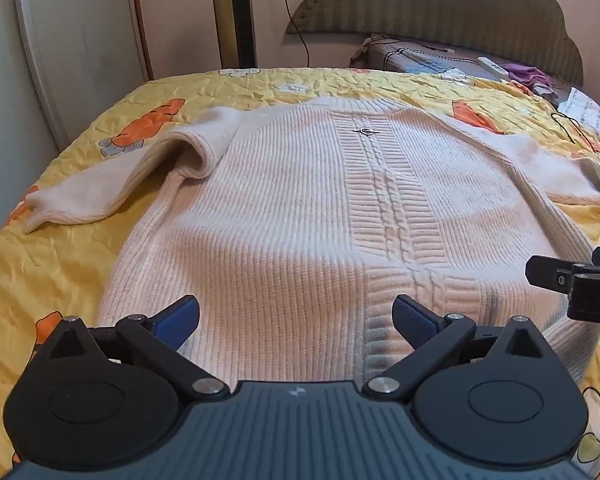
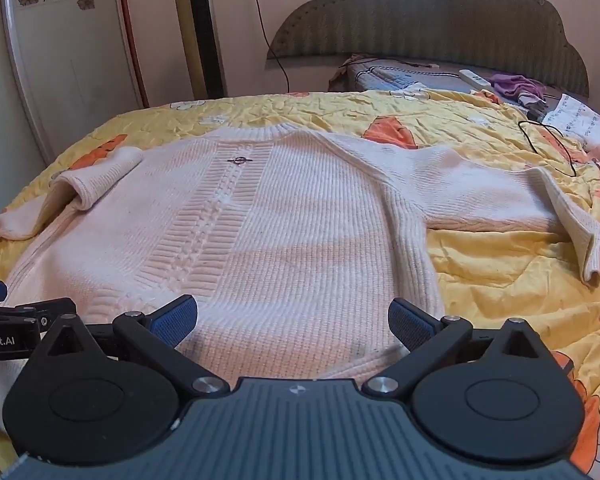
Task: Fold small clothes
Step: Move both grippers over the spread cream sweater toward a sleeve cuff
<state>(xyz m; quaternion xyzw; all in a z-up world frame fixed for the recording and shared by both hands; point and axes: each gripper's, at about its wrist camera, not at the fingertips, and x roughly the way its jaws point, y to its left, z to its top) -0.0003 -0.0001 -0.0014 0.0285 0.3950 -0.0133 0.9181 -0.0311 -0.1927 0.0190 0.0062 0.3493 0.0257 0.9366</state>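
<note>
Both the left gripper and right gripper hover fingers wide, empty, above the sweater hem; judged best: pinch both hem corners evenly before lifting.

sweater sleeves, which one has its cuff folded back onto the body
The sleeve on the left of both views: its cuff end doubles back onto the sweater shoulder. The other sleeve stretches out over the yellow quilt.

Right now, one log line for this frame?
sweater flat on bed | left gripper open | right gripper open | fold not started
</note>
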